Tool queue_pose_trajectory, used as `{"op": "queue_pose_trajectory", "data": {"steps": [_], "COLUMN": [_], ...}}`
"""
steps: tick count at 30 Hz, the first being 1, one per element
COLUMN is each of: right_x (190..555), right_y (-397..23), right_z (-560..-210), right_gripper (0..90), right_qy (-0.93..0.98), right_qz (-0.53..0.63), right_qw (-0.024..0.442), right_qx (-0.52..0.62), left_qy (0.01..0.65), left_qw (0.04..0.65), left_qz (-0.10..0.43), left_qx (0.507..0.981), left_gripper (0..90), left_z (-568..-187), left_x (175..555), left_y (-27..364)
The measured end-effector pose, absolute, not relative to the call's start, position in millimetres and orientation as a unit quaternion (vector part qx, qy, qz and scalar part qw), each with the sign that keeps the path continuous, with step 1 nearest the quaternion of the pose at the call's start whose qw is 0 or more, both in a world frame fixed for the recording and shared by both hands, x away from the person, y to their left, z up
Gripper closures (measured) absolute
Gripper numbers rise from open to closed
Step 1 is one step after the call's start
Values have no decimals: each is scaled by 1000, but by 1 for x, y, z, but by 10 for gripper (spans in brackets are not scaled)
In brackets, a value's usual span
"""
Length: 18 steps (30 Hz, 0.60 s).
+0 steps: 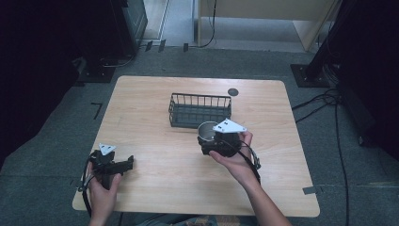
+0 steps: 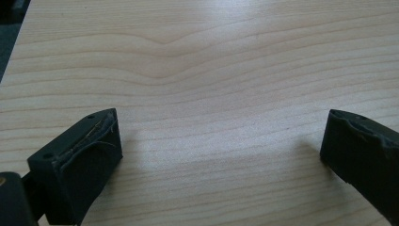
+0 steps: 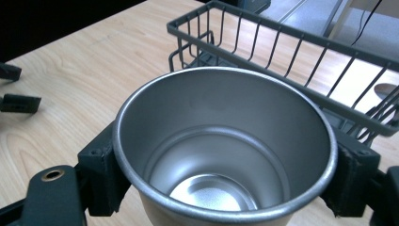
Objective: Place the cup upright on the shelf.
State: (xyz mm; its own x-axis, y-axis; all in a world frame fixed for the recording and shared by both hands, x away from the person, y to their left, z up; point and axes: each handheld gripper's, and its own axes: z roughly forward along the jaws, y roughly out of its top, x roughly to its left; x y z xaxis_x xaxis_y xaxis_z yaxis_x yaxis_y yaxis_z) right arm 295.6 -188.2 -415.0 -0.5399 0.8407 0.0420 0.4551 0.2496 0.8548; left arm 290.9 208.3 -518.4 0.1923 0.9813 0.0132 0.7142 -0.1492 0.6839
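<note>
A steel cup stands upright between the jaws of my right gripper, held just above the table in front of a dark wire basket. In the right gripper view the pads press on both sides of the cup, which is empty, and the basket lies right behind it. So my right gripper is shut on the cup. My left gripper rests low at the table's near left corner. Its jaws stand wide apart over bare wood, so my left gripper is open with nothing between them.
The wooden table carries a small dark round disc near its far edge, right of the basket. Cables and black stands sit on the grey floor around the table.
</note>
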Motion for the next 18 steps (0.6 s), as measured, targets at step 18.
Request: {"op": "queue_pose_trajectory", "data": {"steps": [18], "right_x": [314], "right_y": [-190], "right_z": [-394], "right_gripper": [179], "right_qy": [749], "right_qz": [447], "right_qw": [234], "right_qx": [429], "left_qy": [590], "left_qw": [282], "left_qz": [239], "left_qx": [718], "left_gripper": [0], "left_z": [-519], "left_x": [291], "left_y": [208]}}
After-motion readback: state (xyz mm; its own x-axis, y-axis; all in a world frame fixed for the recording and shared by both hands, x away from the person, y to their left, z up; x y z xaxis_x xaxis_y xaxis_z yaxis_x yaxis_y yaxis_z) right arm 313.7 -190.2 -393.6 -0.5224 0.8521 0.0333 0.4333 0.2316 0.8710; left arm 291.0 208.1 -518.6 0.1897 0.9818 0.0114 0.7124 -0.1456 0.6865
